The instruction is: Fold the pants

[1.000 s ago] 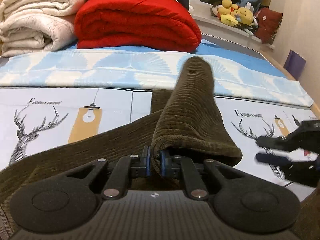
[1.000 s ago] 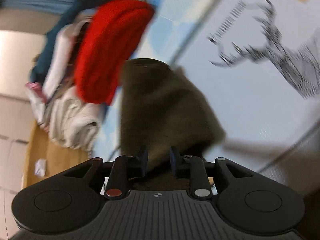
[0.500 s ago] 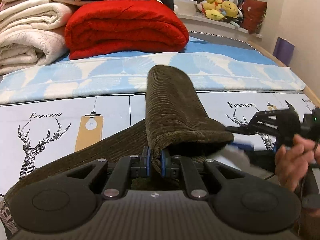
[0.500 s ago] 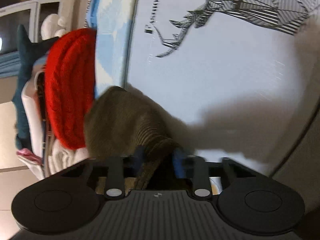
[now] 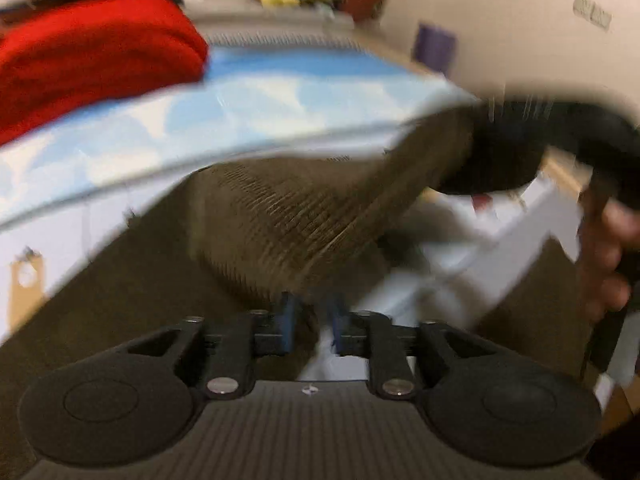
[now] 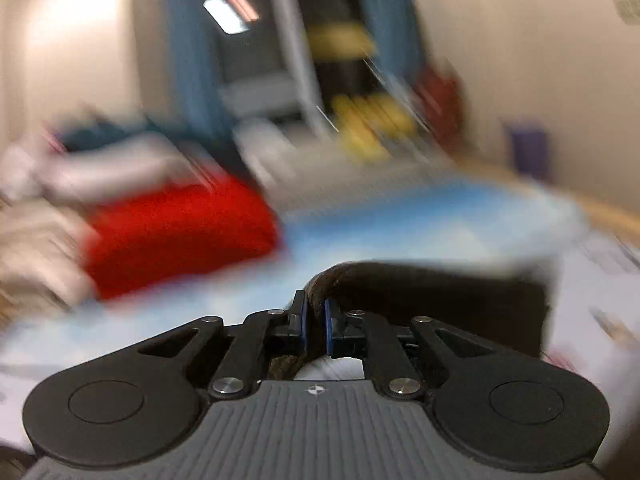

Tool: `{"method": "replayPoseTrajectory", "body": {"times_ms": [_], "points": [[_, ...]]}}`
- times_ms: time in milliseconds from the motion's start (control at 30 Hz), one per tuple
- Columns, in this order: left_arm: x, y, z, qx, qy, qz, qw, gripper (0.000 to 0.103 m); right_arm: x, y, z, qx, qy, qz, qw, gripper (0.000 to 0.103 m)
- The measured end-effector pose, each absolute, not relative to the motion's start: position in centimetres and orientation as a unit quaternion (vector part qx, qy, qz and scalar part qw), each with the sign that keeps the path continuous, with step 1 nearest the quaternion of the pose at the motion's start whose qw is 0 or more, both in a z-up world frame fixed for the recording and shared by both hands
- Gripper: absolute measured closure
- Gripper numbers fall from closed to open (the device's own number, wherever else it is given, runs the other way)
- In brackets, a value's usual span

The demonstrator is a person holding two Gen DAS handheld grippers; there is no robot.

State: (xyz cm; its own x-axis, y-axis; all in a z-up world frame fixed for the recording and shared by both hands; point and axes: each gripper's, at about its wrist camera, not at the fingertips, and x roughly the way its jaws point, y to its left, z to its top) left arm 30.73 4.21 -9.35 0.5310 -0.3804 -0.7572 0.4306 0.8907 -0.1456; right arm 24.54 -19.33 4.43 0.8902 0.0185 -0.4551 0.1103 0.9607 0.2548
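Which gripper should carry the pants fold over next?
Probably the right gripper: its jaws look pinched on a fold of the pants. The left gripper shows a gap between its pads; blur hides whether it grips anything.

Both wrist cameras sit low over the bed [image 5: 280,92], facing its head, sharing the red blanket [image 5: 92,48].

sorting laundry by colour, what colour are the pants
Dark olive-brown, ribbed like corduroy; the pants show best in the left wrist view.
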Motion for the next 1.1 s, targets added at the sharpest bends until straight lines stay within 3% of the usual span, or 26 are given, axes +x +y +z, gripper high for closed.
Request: {"method": "replayPoseTrajectory", "body": {"times_ms": [33, 100, 167, 267, 433, 600, 667, 800, 833, 933, 1100], "points": [[30.7, 4.1, -9.6, 0.031, 0.43, -0.236, 0.871, 0.062, 24.8, -20.8, 2.8, 0.166, 0.286, -0.051, 0.942, 0.091], [30.6, 4.3, -9.6, 0.038, 0.432, -0.232, 0.87, 0.06, 25.1, -25.4, -1.6, 0.281, 0.392, -0.105, 0.869, 0.089], [30.6, 5.1, -9.6, 0.033, 0.434, -0.224, 0.872, 0.059, 24.8, -29.3, -5.1, 0.376, 0.44, -0.136, 0.804, 0.089], [31.1, 6.8, -9.5, 0.028, 0.44, -0.192, 0.877, 0.059, 23.8, -34.4, -7.6, 0.454, 0.429, -0.198, 0.755, 0.087], [32.3, 9.5, -9.2, 0.015, 0.448, -0.145, 0.882, 0.059, 24.2, -39.9, -8.8, 0.494, 0.392, -0.236, 0.739, 0.07], [32.8, 11.4, -9.1, 0.014, 0.447, -0.123, 0.886, 0.059, 26.8, -41.4, -9.2, 0.491, 0.388, -0.194, 0.755, 0.064], [32.8, 12.0, -9.2, 0.012, 0.448, -0.118, 0.886, 0.059, 26.9, -41.4, -9.2, 0.444, 0.415, -0.203, 0.767, 0.064], [32.6, 12.8, -9.5, 0.024, 0.452, -0.112, 0.885, 0.059, 27.3, -42.2, -7.0, 0.379, 0.386, -0.223, 0.811, 0.062], [32.5, 12.9, -9.6, 0.027, 0.453, -0.11, 0.884, 0.059, 27.8, -42.1, -6.4, 0.355, 0.382, -0.21, 0.827, 0.058], [32.4, 13.5, -9.8, 0.028, 0.457, -0.108, 0.883, 0.059, 29.3, -41.0, -6.5, 0.285, 0.411, -0.111, 0.859, 0.032], [32.1, 14.5, -10.0, 0.032, 0.459, -0.104, 0.882, 0.059, 31.1, -38.7, -8.4, 0.178, 0.457, -0.029, 0.871, 0.032]]}}
